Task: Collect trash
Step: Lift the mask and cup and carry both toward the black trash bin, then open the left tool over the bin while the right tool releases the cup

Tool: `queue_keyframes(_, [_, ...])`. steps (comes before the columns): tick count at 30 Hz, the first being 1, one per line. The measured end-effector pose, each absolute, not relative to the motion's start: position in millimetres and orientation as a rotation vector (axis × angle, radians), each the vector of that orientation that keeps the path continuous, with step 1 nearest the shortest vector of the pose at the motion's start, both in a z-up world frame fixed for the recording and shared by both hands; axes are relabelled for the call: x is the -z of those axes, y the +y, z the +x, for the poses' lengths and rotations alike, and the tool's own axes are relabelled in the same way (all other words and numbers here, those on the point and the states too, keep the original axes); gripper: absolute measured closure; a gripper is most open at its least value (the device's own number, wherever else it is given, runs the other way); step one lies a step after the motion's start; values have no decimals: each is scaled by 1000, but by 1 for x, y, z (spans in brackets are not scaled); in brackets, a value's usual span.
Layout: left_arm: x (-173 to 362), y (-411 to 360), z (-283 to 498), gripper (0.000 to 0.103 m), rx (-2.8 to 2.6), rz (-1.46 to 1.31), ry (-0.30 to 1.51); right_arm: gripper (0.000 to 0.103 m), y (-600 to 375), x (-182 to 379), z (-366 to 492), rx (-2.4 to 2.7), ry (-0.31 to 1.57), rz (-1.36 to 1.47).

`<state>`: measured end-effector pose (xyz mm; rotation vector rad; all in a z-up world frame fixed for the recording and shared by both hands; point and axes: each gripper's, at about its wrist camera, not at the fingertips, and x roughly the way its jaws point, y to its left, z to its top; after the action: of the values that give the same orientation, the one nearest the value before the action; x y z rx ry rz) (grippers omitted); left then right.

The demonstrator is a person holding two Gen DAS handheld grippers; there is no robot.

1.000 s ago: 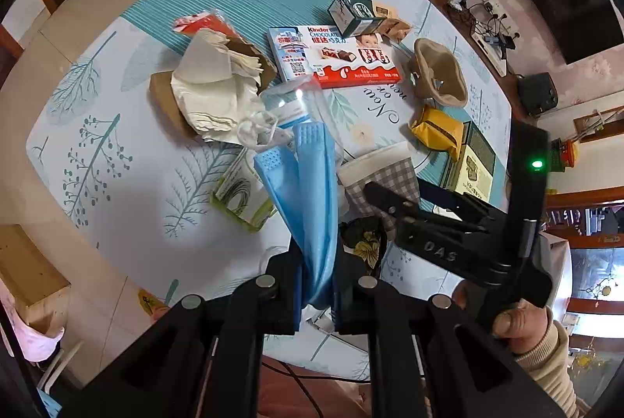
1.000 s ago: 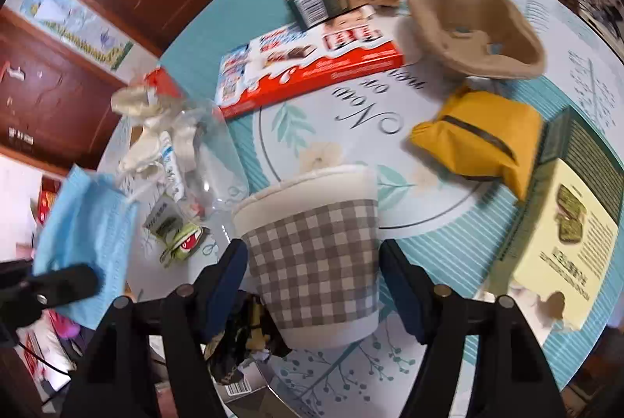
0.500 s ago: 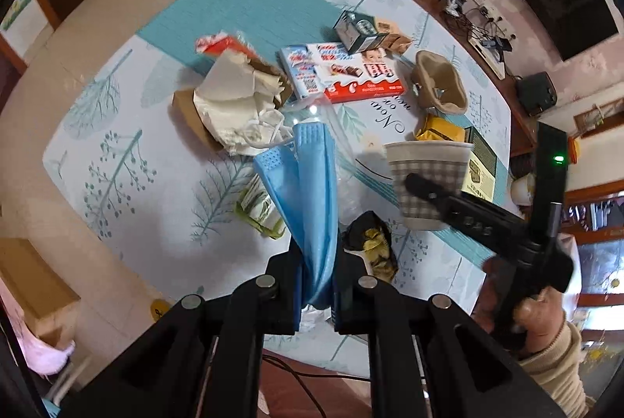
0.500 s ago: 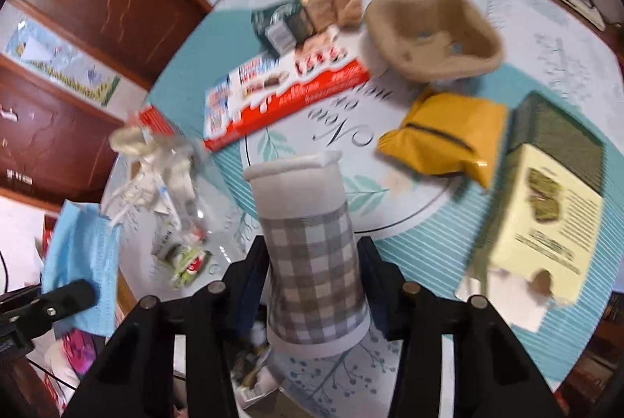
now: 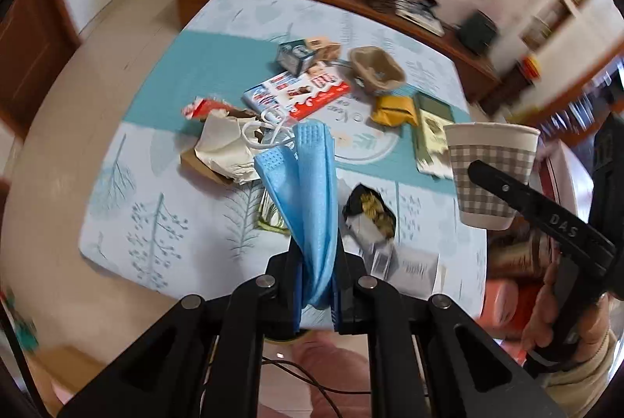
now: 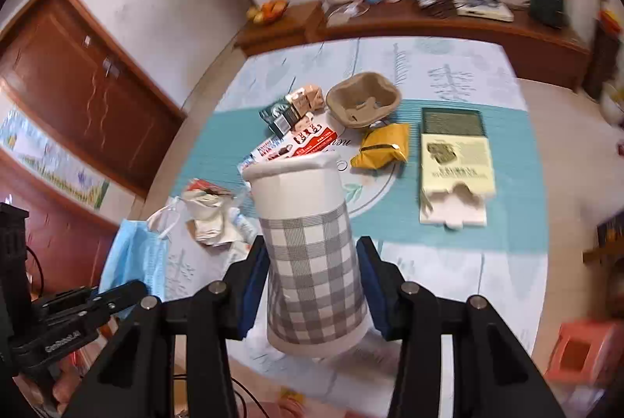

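Observation:
My left gripper (image 5: 316, 262) is shut on a blue face mask (image 5: 308, 184) that hangs folded between its pads, held above the table (image 5: 156, 223). My right gripper (image 6: 312, 277) is shut on a grey-checked paper cup (image 6: 308, 223), its pads pressing both sides, and the cup is upright and lifted clear of the tabletop. In the left wrist view the cup (image 5: 487, 160) hangs at the right. On the table lie crumpled paper (image 5: 226, 149), a Kinder box (image 5: 300, 94), a pulp cup holder (image 5: 376, 71), a yellow pouch (image 5: 392, 110), a tea box (image 5: 431, 133) and a dark wrapper (image 5: 370, 215).
A wooden sideboard (image 6: 429, 24) with cables and a fruit bowl runs along the far wall. An orange stool (image 6: 581, 351) stands on the floor at the right. Wooden doors (image 6: 78, 98) are at the left. A person's hand (image 5: 561, 312) grips the right tool.
The right jaws closed on the checked cup and lifted it off the table. Both grippers rose and tilted, so the table looks farther away. The mask stayed in the left gripper.

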<state>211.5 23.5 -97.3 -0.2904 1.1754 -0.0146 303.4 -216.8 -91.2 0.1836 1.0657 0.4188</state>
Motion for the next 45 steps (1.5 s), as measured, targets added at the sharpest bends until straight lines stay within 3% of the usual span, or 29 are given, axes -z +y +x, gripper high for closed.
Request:
queue_keyframes(10, [72,44,140,94,233,-63,1130,58,-187,72,160,-209,956,350])
queue_keyframes(24, [139,11,64,94,425,86,1262,58,-178,135,51,-11,1134,408])
queue_keyframes(33, [241,-14,37,94,439,126,1406,58,-190,230,32,55,1256,461])
queue_keyframes(45, [420,-40,34,93,427,99,1489,57,-207,423,38,84,1401,508])
